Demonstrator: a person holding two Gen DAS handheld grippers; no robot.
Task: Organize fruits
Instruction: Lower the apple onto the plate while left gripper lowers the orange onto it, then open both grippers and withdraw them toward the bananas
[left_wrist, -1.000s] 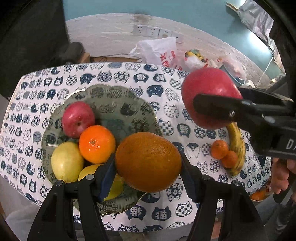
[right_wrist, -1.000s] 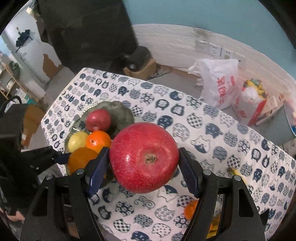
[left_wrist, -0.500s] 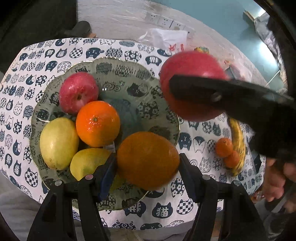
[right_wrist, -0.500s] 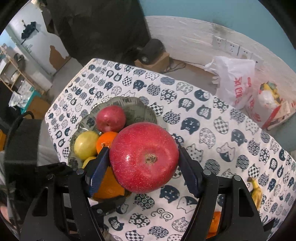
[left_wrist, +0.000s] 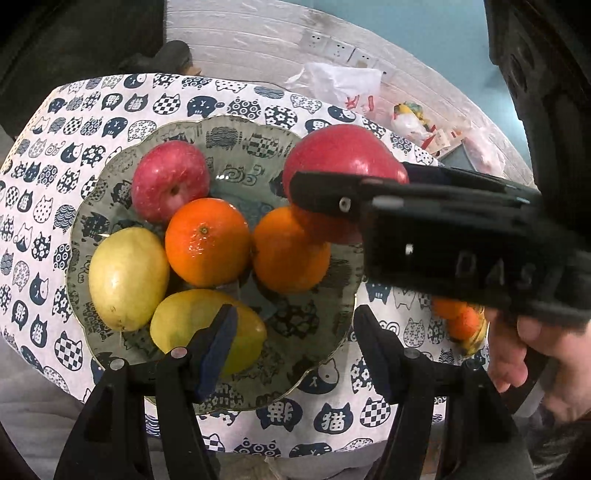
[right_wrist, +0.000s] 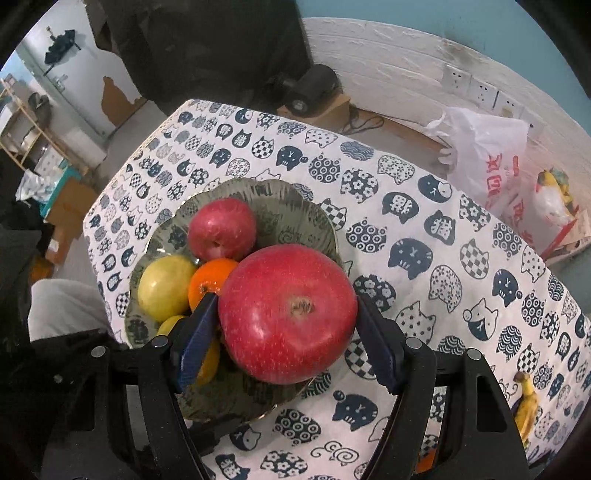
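Observation:
A green patterned plate holds a small red apple, two oranges and two yellow-green fruits. My left gripper is open and empty just above the plate's near rim. My right gripper is shut on a large red apple and holds it over the plate's right side; it shows in the left wrist view above the right-hand orange. The plate also shows in the right wrist view.
The table wears a white cat-print cloth. A banana and small tangerines lie on it to the right of the plate. White plastic bags sit beyond the far table edge by the wall.
My left gripper has opened and let go of the orange, which now rests on the plate. My right gripper has carried the large apple left over the plate.

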